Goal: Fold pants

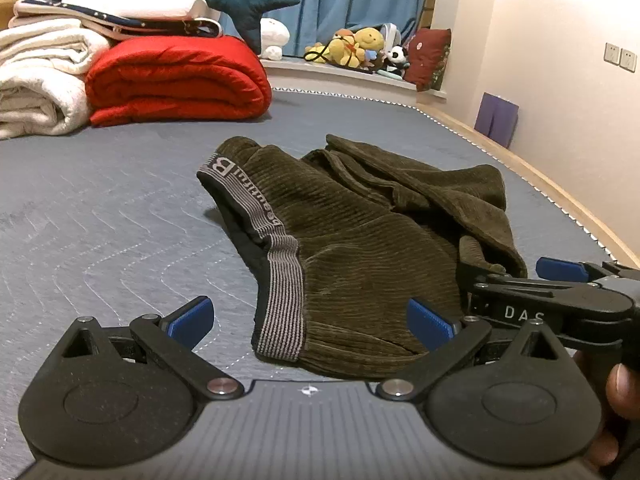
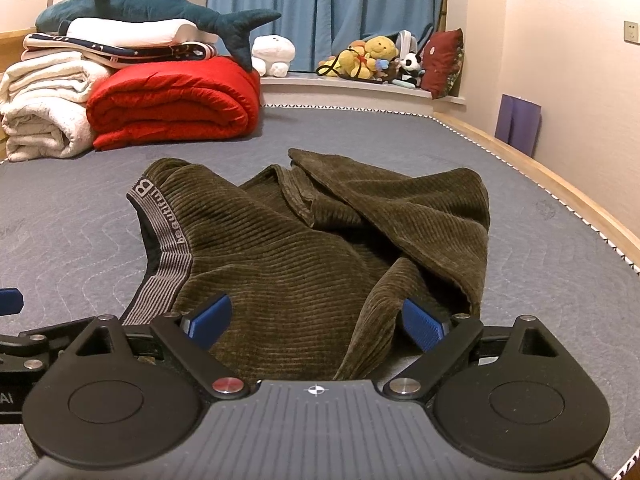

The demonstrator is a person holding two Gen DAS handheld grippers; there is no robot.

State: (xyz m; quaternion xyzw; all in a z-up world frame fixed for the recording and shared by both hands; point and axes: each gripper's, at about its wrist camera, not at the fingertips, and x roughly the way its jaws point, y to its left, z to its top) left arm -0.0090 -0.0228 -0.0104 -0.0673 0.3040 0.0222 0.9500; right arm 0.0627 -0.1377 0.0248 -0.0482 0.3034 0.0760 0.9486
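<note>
Olive-green corduroy pants (image 1: 360, 248) lie crumpled on the grey quilted bed cover (image 1: 100, 220), with the striped grey waistband (image 1: 280, 284) to the left. My left gripper (image 1: 310, 322) is open and low over the near waistband corner, cloth lying between its blue pads without being pinched. My right gripper (image 2: 316, 320) is open wide over the near edge of the pants (image 2: 320, 248), where a fold of a leg (image 2: 372, 320) rises between its pads. The two grippers sit side by side; a blue fingertip (image 1: 560, 270) of the right one shows in the left wrist view.
Folded white blankets (image 2: 44, 112), a red quilt (image 2: 172, 100) and a plush shark (image 2: 160, 12) are stacked at the back left of the bed. Soft toys (image 2: 372, 60) line the window ledge under blue curtains. A wooden bed edge (image 2: 560, 200) runs along the right wall.
</note>
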